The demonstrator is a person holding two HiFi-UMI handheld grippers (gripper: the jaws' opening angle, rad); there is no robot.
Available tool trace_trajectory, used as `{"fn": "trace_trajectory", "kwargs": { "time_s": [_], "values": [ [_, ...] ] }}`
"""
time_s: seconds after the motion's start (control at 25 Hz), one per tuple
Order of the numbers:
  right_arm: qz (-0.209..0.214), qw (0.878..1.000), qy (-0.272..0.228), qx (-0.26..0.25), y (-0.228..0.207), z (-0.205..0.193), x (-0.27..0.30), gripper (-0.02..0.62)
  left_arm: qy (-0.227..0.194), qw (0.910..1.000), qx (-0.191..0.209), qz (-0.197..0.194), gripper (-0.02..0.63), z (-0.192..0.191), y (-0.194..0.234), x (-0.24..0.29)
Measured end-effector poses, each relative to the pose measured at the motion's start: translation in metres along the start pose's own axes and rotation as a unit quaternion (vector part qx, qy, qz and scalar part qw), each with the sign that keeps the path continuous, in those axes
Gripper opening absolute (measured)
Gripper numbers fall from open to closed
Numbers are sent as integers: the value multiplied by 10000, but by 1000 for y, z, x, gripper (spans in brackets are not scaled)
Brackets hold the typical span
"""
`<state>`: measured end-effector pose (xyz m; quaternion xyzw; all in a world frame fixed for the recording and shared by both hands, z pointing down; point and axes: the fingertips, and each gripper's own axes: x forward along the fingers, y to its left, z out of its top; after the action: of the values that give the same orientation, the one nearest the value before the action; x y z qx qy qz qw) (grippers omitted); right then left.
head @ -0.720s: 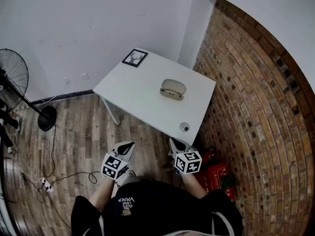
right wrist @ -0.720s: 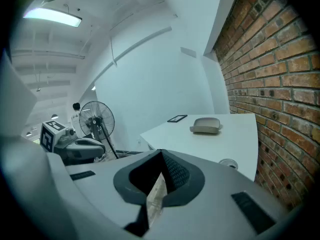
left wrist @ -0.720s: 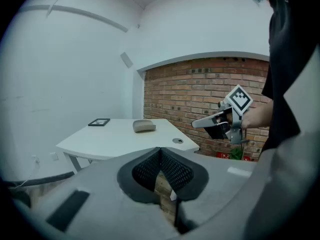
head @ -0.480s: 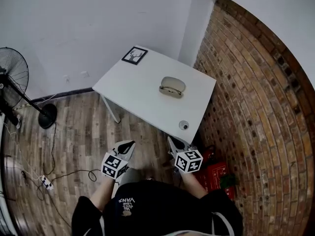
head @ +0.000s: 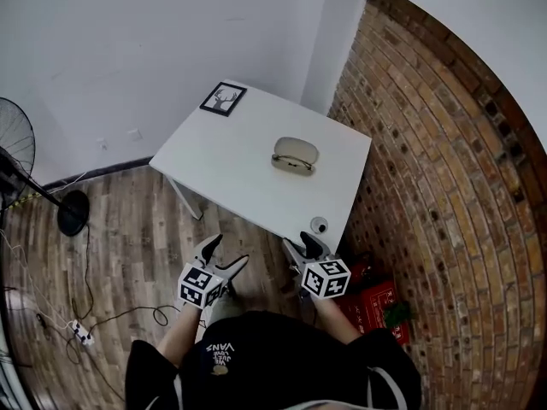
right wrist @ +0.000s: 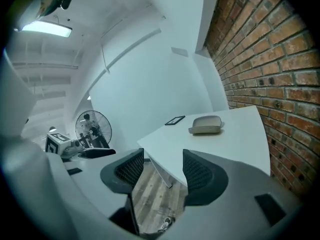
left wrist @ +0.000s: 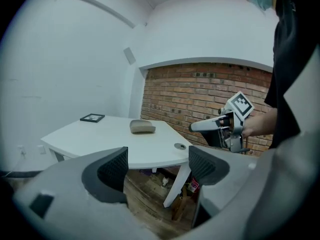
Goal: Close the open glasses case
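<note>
A beige glasses case (head: 296, 155) lies on the white table (head: 231, 165), toward its far right side. A dark seam runs along the case's near edge; from here I cannot tell how far the lid stands up. It also shows as a small case (left wrist: 142, 127) in the left gripper view and as a case (right wrist: 205, 124) in the right gripper view. My left gripper (head: 225, 253) is open and empty, short of the table's near edge. My right gripper (head: 300, 244) is open and empty too, close to the table's near corner.
A framed picture (head: 223, 99) lies at the table's far left corner. A round cable hole (head: 319, 225) sits at its near right corner. A brick wall (head: 444, 186) runs along the right, with a red box (head: 376, 301) at its foot. A fan (head: 17, 156) and a power strip (head: 73, 327) stand at the left.
The left gripper's jaws have spread apart. Both grippers and the head view have moved a little nearer to the table. The case has not moved.
</note>
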<state>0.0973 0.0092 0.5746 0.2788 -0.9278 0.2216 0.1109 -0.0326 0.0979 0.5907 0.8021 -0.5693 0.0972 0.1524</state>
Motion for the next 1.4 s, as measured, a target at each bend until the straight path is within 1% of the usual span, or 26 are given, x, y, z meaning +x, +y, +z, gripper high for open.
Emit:
{"fn": "trace_trajectory", "kwargs": {
  "time_s": [0.28, 0.36, 0.6, 0.72, 0.84, 1.0, 1.16, 1.32, 1.4],
  "values": [
    [-523, 9984, -82, 221, -11, 24, 54, 232, 124, 9986, -13, -523, 376, 22, 66, 31],
    [-702, 9970, -132, 307, -14, 31, 71, 233, 165, 9973, 37, -714, 376, 28, 85, 41],
    [-1246, 9901, -324, 559, -19, 47, 113, 238, 330, 9914, 177, -1253, 379, 42, 138, 64],
    [-1523, 9849, -450, 691, -24, 55, 126, 238, 383, 9869, 273, -1541, 379, 51, 159, 75],
    [-1765, 9798, -527, 781, -31, 60, 134, 238, 437, 9829, 381, -1748, 379, 56, 178, 89],
    [-1994, 9752, -534, 793, -49, 66, 135, 238, 461, 9791, 470, -1924, 379, 65, 187, 115],
    [-2151, 9709, -547, 902, -76, 70, 136, 238, 497, 9761, 534, -2048, 379, 73, 189, 146],
    [-2225, 9685, -466, 1014, -109, 70, 141, 238, 607, 9726, 631, -2156, 379, 81, 189, 177],
    [-2232, 9680, -410, 1072, -123, 71, 144, 238, 661, 9714, 593, -2201, 379, 84, 189, 191]
  ]
}}
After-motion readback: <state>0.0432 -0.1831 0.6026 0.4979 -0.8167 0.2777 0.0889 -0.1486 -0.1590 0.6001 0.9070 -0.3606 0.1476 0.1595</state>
